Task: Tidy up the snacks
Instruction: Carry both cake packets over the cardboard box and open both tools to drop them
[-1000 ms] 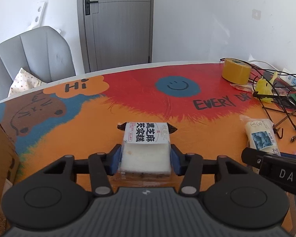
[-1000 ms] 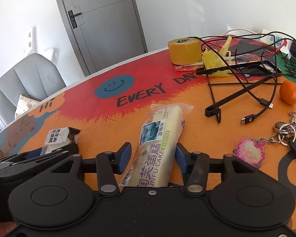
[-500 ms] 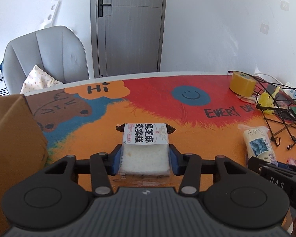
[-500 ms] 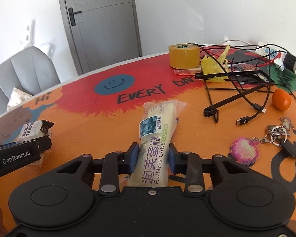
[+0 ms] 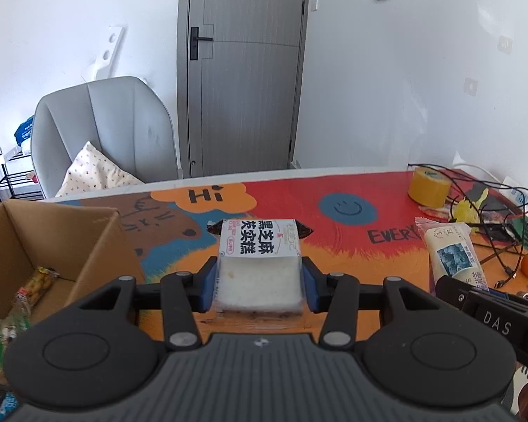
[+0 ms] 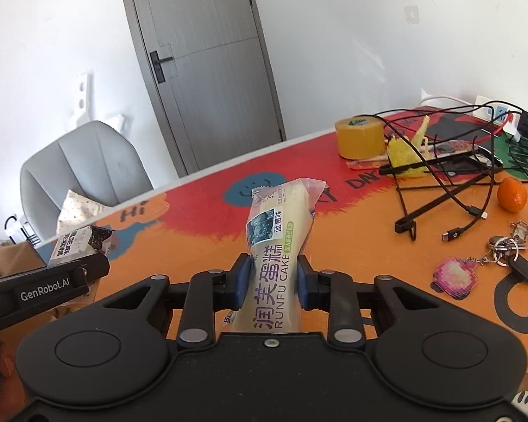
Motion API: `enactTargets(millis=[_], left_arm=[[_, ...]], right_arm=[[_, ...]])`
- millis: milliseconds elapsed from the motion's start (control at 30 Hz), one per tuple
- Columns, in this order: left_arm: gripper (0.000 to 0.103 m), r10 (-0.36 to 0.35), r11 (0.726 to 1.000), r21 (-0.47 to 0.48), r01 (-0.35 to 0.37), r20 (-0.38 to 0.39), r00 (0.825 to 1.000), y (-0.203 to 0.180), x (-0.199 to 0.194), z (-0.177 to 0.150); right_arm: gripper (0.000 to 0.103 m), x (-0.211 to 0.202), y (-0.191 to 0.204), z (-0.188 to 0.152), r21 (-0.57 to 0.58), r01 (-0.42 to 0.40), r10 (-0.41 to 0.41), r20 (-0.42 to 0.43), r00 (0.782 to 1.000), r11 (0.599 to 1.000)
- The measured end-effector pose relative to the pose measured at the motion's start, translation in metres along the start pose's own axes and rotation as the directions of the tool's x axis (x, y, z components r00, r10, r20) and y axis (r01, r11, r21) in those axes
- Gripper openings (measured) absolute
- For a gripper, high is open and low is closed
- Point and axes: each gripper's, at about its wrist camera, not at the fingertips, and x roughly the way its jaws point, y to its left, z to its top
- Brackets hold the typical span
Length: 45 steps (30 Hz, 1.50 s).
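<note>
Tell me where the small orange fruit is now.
In the right wrist view the orange fruit sits on the table at the right, beside the black cables, beyond the keys.

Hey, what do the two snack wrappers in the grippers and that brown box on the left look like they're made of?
Black sesame cake: clear glossy plastic film with a printed white label; the cake shows through.
Runfu cake: thin translucent plastic film, creased where it is squeezed, with a crimped end.
Cardboard box: matte brown cardboard, probably corrugated, though its edges are too blurred to confirm.
</note>
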Motion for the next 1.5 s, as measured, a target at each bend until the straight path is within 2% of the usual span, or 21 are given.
enactTargets(millis=[233,467,733,1067,1100,1133,1233,1500], left_arm=[[0.047,0.001,1.000,-0.028,0.000,0.050,0.999,0.017,-0.028,0.010],[0.047,0.037,0.998,-0.056,-0.031,0.097,0.995,0.039,-0.056,0.020],[0.047,0.092,0.992,-0.098,-0.079,0.130,0.987,0.070,-0.078,0.029],[0.047,0.148,0.981,-0.143,-0.127,0.145,0.978,0.108,-0.094,0.034],[0.046,0.153,0.980,-0.146,-0.132,0.146,0.977,0.112,-0.096,0.035],[0.038,0.156,0.979,-0.151,-0.134,0.147,0.977,0.115,-0.097,0.035],[0.030,0.159,0.976,-0.168,-0.135,0.140,0.977,0.128,-0.097,0.035],[0.030,0.196,0.963,-0.208,-0.172,0.099,0.976,0.157,-0.093,0.025]], right_arm=[[0.028,-0.020,0.017,0.007,0.001,-0.052,0.052,0.044,0.998,0.999],[0.028,-0.034,0.044,0.013,-0.027,-0.133,0.135,0.075,0.988,0.991],[0.028,-0.038,0.077,0.020,-0.070,-0.216,0.221,0.081,0.972,0.974],[0.028,-0.042,0.109,0.023,-0.111,-0.272,0.281,0.078,0.956,0.956],[0.028,-0.042,0.112,0.023,-0.115,-0.279,0.288,0.076,0.955,0.954],[0.028,-0.042,0.115,0.023,-0.120,-0.284,0.294,0.074,0.953,0.951],[0.028,-0.043,0.125,0.022,-0.137,-0.299,0.311,0.071,0.948,0.944],[0.028,-0.044,0.148,0.016,-0.171,-0.333,0.345,0.044,0.938,0.927]])
